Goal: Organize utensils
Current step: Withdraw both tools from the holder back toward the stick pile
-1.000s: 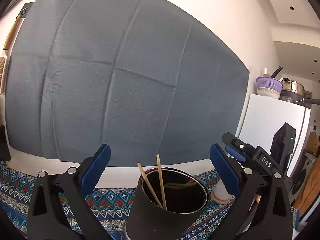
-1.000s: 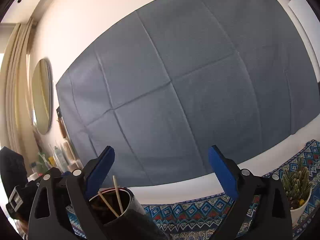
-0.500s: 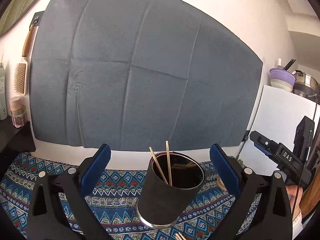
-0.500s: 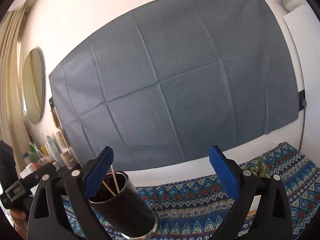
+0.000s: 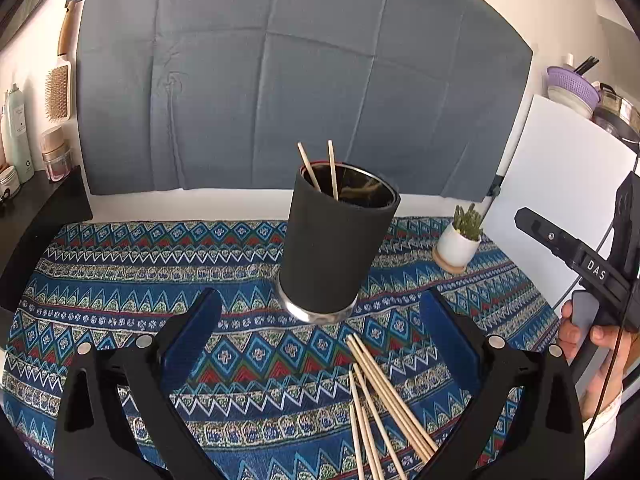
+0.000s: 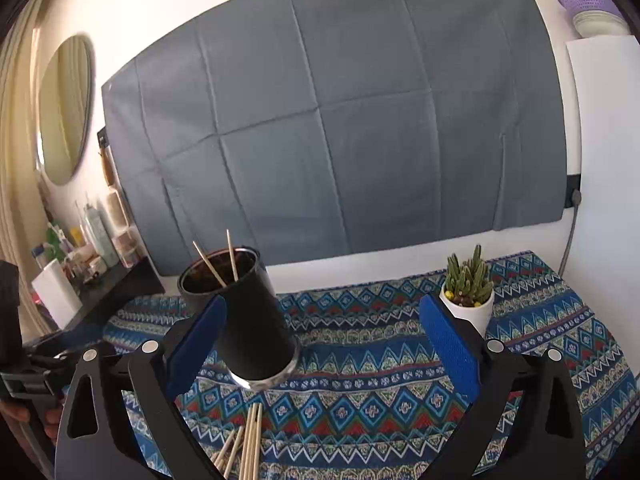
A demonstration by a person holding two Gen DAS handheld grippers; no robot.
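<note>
A black cylindrical holder (image 5: 336, 244) (image 6: 250, 320) stands upright on the patterned cloth, with two wooden chopsticks (image 5: 320, 168) (image 6: 220, 260) leaning inside it. Several loose wooden chopsticks (image 5: 384, 404) (image 6: 246, 436) lie on the cloth just in front of the holder. My left gripper (image 5: 320, 356) hovers open above the cloth, with the loose chopsticks near its right finger. My right gripper (image 6: 320, 344) is open too, with nothing between its blue pads; the holder sits by its left finger. The right gripper's body (image 5: 588, 268) shows at the left wrist view's right edge, held by a hand.
A small cactus in a white pot (image 5: 460, 240) (image 6: 468, 296) stands at the back right of the blue patterned tablecloth (image 5: 140, 272) (image 6: 400, 380). A dark shelf with bottles (image 6: 92, 248) is at the left; a white panel (image 5: 560, 208) flanks the right. A grey sheet covers the wall.
Both cameras have tilted down and drawn back from the holder. The tablecloth, the loose chopsticks and the cactus pot have come into view. Both grippers stay open.
</note>
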